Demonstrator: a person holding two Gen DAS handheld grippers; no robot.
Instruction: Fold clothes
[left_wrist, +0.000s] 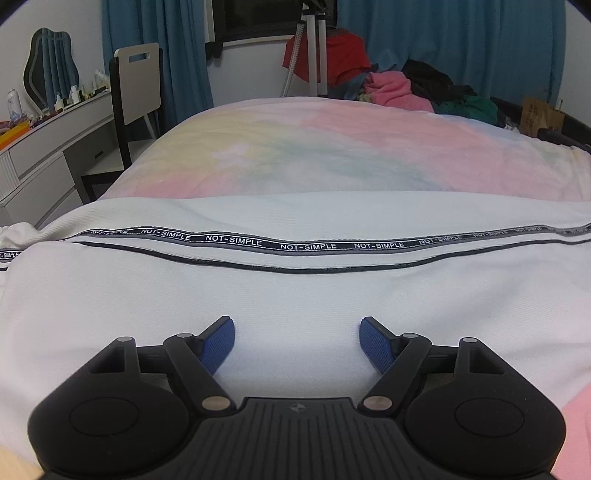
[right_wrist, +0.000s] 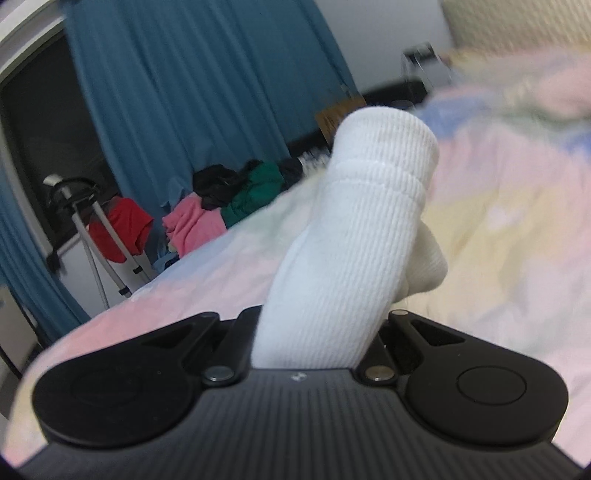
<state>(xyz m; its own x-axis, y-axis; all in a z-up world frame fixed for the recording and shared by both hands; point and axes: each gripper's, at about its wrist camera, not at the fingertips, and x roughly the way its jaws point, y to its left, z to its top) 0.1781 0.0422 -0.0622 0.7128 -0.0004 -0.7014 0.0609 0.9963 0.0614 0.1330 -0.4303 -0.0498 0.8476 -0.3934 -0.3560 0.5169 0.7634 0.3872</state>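
Note:
A white garment (left_wrist: 295, 288) with a black "NOT-SIMPLE" band (left_wrist: 306, 244) lies flat across the pastel bedspread (left_wrist: 295, 155). My left gripper (left_wrist: 297, 341) is open just above it, blue pads (left_wrist: 219, 341) spread apart, nothing between them. In the right wrist view my right gripper (right_wrist: 319, 332) is shut on a white ribbed cuff (right_wrist: 362, 221) of the garment, which stands up from the jaws above the bed (right_wrist: 498, 229). The fingertips are hidden by the cloth.
A pile of clothes, pink (left_wrist: 391, 88), red (left_wrist: 332, 55), green and black, sits at the far end of the bed by blue curtains (left_wrist: 461, 44). A tripod (left_wrist: 314, 48), a chair (left_wrist: 136, 85) and a dresser (left_wrist: 55, 147) stand on the left.

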